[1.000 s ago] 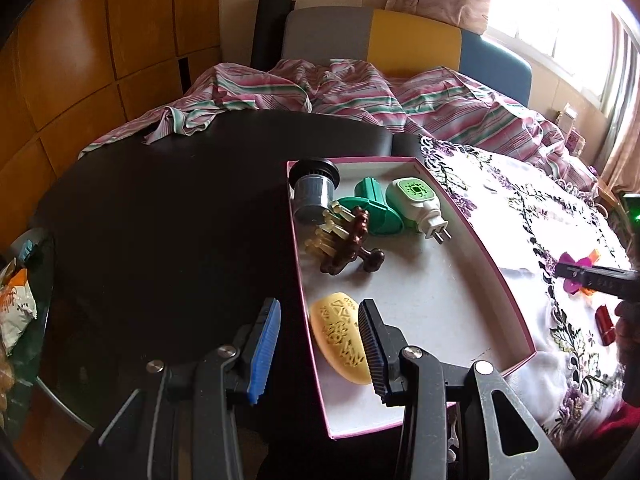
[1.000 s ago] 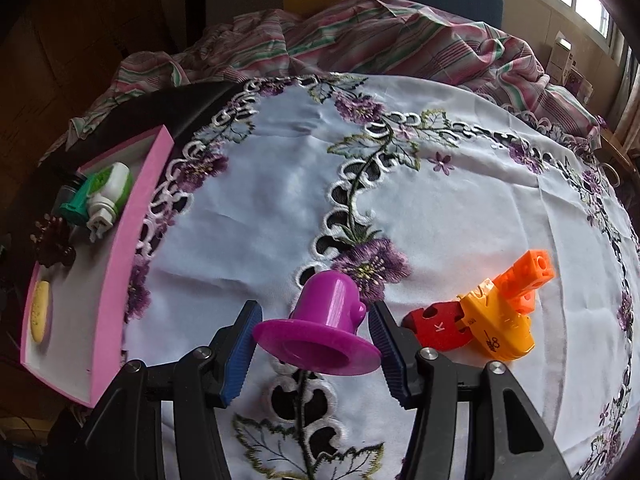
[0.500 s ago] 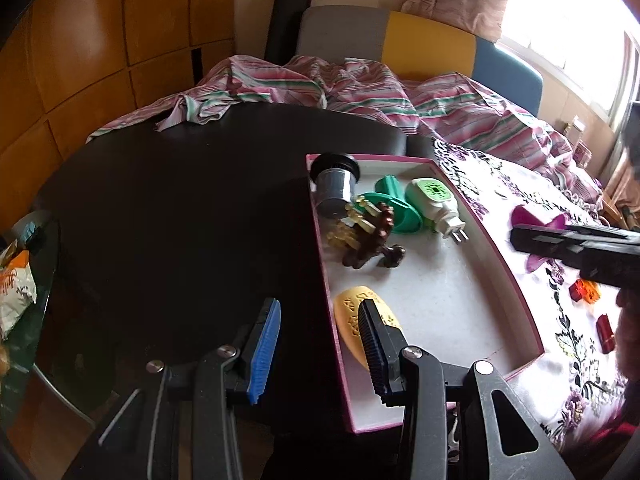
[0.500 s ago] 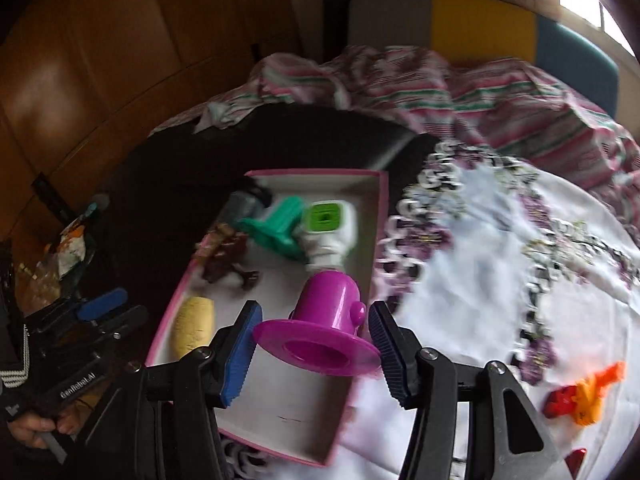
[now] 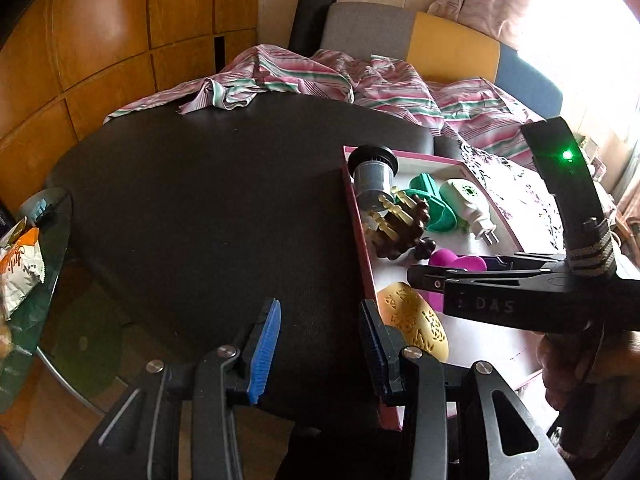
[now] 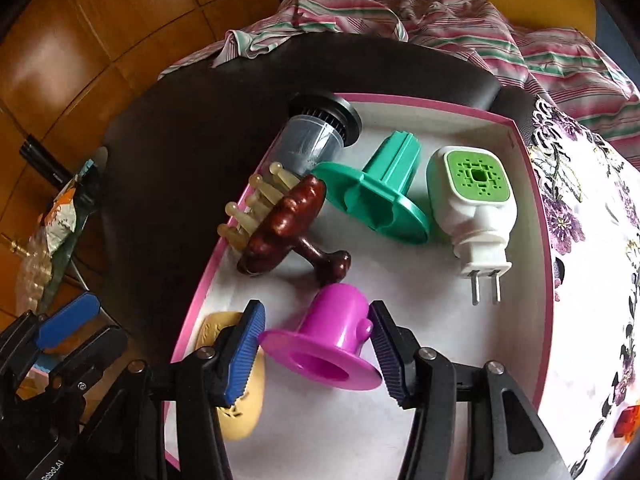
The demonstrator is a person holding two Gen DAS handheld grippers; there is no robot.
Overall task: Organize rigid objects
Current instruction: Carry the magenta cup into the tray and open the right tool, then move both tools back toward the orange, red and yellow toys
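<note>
Left gripper (image 5: 316,346): my jaws stand wide apart and empty, hovering over the dark round tabletop (image 5: 208,200) just beside the tray's near-left corner, out of the other gripper's way, I'd say.

Tray: a shallow pink-rimmed rectangular tray (image 6: 546,240) with a pale floor, clearly the collecting spot.

Tray's left side: a grey ribbed cylinder filter (image 6: 316,140), a brown wooden massage brush with amber pegs (image 6: 280,228) leaning on the rim, and a yellow oval embossed soap-like piece (image 5: 414,322) near the front.

Right gripper (image 6: 316,354): my jaws flank a magenta plastic flanged cup (image 6: 332,340), pads against its flange; gripping, by my judgement. It's low over the tray floor, just in front of the brush handle; a free gap suits it.

Further right: a green plastic flanged spool (image 6: 380,196), then a white plug-in vaporiser with a green top (image 6: 472,200).
</note>
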